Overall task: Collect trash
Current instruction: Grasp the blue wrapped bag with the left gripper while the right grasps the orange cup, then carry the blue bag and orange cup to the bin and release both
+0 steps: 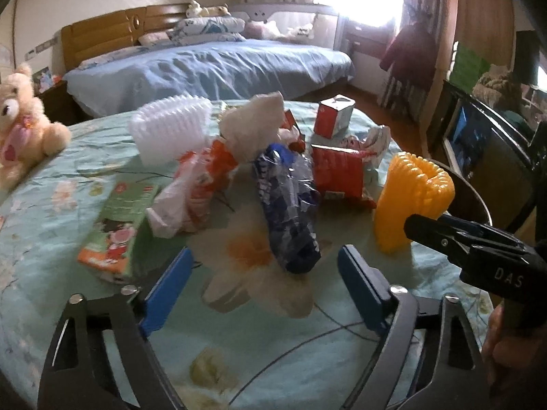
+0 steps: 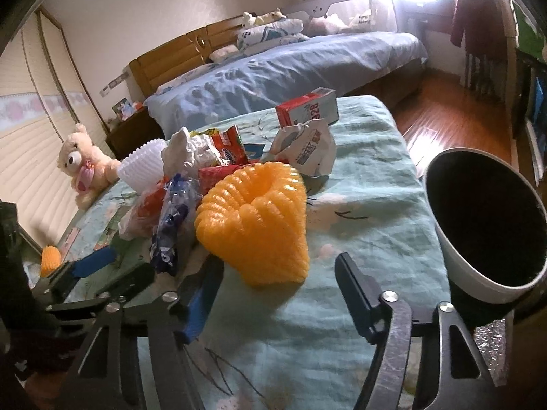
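Observation:
Trash lies on a table with a teal floral cloth [image 1: 68, 171]. My left gripper [image 1: 265, 256] is open, its blue fingers either side of the near end of a blue and clear plastic wrapper [image 1: 290, 212]. My right gripper [image 2: 278, 266] is open just in front of an orange foam fruit net [image 2: 254, 218], which also shows in the left wrist view [image 1: 410, 198]. Behind lie a red snack bag [image 1: 336, 174], an orange and white plastic bag [image 1: 191, 194], a white foam net [image 1: 171, 126], a red carton [image 1: 333, 116], a green packet [image 1: 116, 225] and a crumpled white wrapper [image 2: 307, 147].
A white bin with a dark inside [image 2: 485, 222] stands at the table's right edge. A plush bear [image 1: 20, 126] sits at the table's left. A bed with blue bedding [image 1: 212, 65] is beyond the table. The left gripper [image 2: 92, 263] shows in the right wrist view.

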{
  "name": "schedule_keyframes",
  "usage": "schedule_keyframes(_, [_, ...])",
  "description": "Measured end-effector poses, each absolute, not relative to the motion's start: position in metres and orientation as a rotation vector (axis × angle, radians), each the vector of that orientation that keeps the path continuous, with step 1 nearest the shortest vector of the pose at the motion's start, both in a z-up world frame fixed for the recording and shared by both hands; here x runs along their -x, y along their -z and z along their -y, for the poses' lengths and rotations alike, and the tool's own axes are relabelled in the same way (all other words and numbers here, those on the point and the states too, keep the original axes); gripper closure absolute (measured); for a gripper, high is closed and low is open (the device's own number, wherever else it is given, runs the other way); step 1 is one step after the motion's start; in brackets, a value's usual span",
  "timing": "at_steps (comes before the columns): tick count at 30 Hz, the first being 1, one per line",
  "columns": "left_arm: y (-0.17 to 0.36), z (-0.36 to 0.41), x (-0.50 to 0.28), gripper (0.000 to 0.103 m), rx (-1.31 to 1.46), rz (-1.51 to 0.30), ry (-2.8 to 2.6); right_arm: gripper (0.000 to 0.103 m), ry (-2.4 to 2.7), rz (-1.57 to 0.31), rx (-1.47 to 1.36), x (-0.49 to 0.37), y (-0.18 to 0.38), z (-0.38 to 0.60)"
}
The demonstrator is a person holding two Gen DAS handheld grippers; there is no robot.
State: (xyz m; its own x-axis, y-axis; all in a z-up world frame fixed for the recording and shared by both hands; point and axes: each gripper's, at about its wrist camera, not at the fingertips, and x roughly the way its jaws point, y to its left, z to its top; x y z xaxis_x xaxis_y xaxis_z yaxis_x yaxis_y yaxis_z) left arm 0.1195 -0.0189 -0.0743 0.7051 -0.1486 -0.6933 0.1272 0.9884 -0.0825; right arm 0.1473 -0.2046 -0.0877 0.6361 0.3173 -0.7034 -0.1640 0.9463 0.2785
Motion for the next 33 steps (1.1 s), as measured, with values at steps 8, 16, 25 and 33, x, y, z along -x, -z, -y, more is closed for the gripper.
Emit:
schedule_keyframes(8, [0.083,0.029,-0.132,0.078,0.043,-0.821,0.242,0.073,-0.296,-0.835,-0.217,-0.149,0.088,0.205])
schedule_keyframes(16, [0.072,0.030,-0.109,0.081,0.026,-0.761,0.257,0.077,-0.284,-0.814,-0.232,-0.136,0.080,0.216])
schedule_keyframes(25, [0.049,0.036,-0.085,0.082,0.022,-0.687,0.280,0.077,-0.259,-0.777,-0.260,-0.117,0.068,0.238])
schedule_keyframes(33, [0.040,0.060,-0.081,0.082,-0.005,-0.672,0.343,0.077,-0.217,-0.746,-0.273,-0.104,0.061,0.261])
